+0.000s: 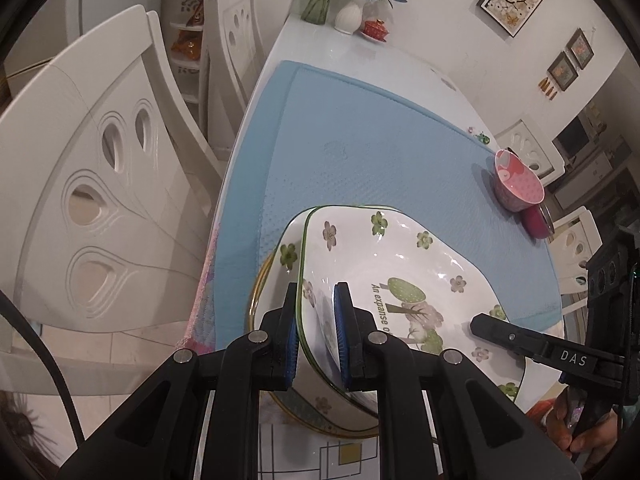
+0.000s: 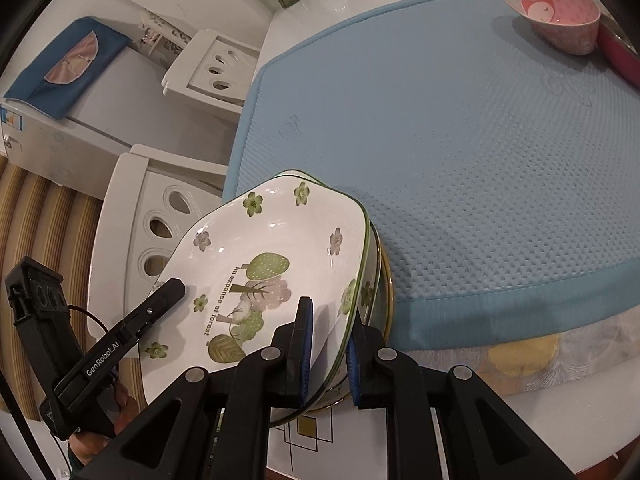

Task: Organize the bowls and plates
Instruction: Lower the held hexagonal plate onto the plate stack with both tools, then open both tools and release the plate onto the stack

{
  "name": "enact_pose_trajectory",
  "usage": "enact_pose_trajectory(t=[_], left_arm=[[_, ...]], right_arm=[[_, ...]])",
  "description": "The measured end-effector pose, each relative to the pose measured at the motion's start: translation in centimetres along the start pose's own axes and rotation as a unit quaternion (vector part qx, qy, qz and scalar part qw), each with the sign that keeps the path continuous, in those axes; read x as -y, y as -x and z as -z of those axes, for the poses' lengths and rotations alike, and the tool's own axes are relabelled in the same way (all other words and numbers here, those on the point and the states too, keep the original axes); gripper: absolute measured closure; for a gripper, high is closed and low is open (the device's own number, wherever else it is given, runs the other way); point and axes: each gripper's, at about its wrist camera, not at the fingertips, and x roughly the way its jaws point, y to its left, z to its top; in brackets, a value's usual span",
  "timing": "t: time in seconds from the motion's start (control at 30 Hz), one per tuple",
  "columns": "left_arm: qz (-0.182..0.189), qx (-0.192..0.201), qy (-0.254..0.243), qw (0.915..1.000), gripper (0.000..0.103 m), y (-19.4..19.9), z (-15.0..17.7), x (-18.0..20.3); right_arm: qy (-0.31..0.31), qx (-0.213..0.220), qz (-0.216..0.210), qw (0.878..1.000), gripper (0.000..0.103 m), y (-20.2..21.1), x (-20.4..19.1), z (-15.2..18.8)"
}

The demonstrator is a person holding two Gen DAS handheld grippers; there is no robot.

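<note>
A white flower plate [image 1: 400,264] with a green rim, tree print and the words "An expanse of forest" hangs over the near corner of the blue mat [image 1: 360,140]. My left gripper [image 1: 316,320] is shut on its left rim. My right gripper [image 2: 330,344] is shut on its right rim [image 2: 356,240]. Under it lie a second flowered plate [image 1: 288,254] and a gold-rimmed plate [image 1: 256,292]; whether they rest on the table I cannot tell. A pink bowl [image 1: 518,186] [image 2: 556,12] stands at the mat's right side. Each view also shows the other gripper: right gripper [image 1: 486,326], left gripper [image 2: 172,286].
A dark pink dish [image 1: 538,220] [image 2: 618,58] sits beside the pink bowl. White chairs [image 1: 92,200] [image 2: 160,240] stand along the table's left side. Flower vases [image 1: 348,16] and a red lidded bowl [image 1: 375,29] stand at the far end. A patterned tablecloth [image 2: 520,356] hangs at the near edge.
</note>
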Motion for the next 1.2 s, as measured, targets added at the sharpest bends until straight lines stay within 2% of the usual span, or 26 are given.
enact_pose_trajectory(t=[0.23,0.57,1.03,1.1,1.13,1.17,1.2], left_arm=[[0.019,-0.013,0.026,0.9994,0.091,-0.9,0.1,-1.3],[-0.004,-0.024,0.023,0.9995,0.091,-2.3,0.7,-2.3],[0.023,0.002,0.035,0.9991,0.091,-2.4,1.2,-3.0],[0.022,0.007,0.033,0.9992,0.087,-2.3,1.4,-3.0],[0.021,0.009,0.032,0.9992,0.087,-2.3,1.4,-2.9],[0.018,0.011,0.032,0.9993,0.085,-2.3,1.5,-2.8],[0.018,0.011,0.032,0.9993,0.084,-2.3,1.5,-2.6]], right_arm=[[0.007,-0.009,0.017,1.0,0.088,-1.1,-0.6,0.3],[0.024,-0.023,0.028,0.999,0.088,-2.9,-1.5,0.5],[0.035,-0.023,0.025,0.999,0.088,-4.0,-1.7,0.8],[0.029,-0.023,0.022,0.999,0.087,-4.0,-1.5,0.8],[0.025,-0.025,0.022,0.999,0.086,-3.8,-1.3,0.8],[0.02,-0.028,0.015,0.999,0.078,-3.7,-1.2,0.6],[0.015,-0.031,-0.001,0.999,0.063,-3.7,-1.3,0.6]])
